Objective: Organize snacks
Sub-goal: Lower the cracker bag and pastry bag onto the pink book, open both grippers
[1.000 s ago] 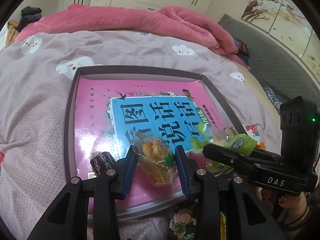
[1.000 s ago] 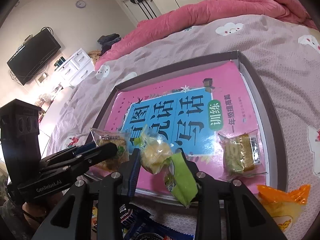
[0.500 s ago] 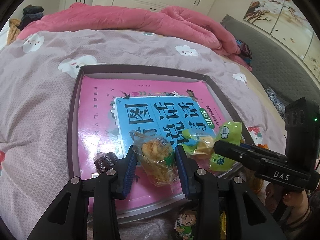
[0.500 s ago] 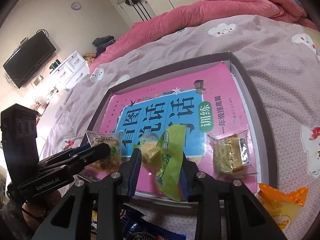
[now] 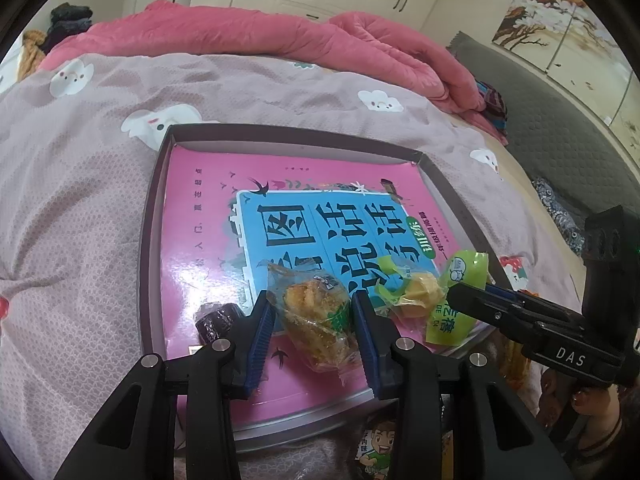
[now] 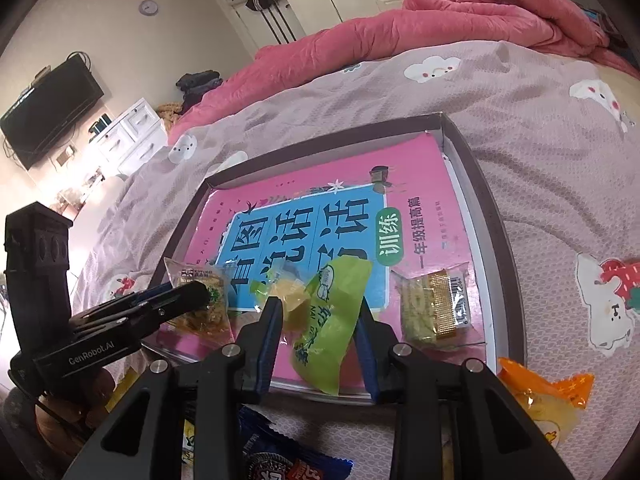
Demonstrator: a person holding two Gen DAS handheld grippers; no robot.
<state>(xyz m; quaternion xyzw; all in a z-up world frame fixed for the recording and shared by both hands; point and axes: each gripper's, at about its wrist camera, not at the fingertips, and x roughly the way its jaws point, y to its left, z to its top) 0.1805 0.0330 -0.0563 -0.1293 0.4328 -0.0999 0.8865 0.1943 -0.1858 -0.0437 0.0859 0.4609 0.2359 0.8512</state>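
Observation:
A dark-rimmed tray [image 5: 147, 240] lies on the bed with a pink and blue book [image 5: 200, 232] lining it. My left gripper [image 5: 312, 300] holds a clear packet with a golden pastry [image 5: 316, 320] low over the book's near edge. Its jaws are opening, and the pads still touch the wrapper. My right gripper [image 6: 318, 304] is shut on a green packet with a yellow piece inside [image 6: 332, 312], held just above the book. That green packet [image 5: 460, 300] hangs just right of the pastry. The left gripper [image 6: 196, 294] shows at the left in the right wrist view.
A small dark wrapped sweet [image 5: 216, 318] and a clear packet of pale biscuit [image 6: 434, 308] lie in the tray. Outside its near rim lie an orange packet [image 6: 540, 392], a blue packet [image 6: 280, 460] and a cartoon packet [image 5: 376, 448]. A pink quilt [image 5: 260, 40] is bunched at the far side of the bed.
My right gripper has carried the green packet further over the tray, closer to the pastry, and its green flap has swung up. The left gripper has stayed put.

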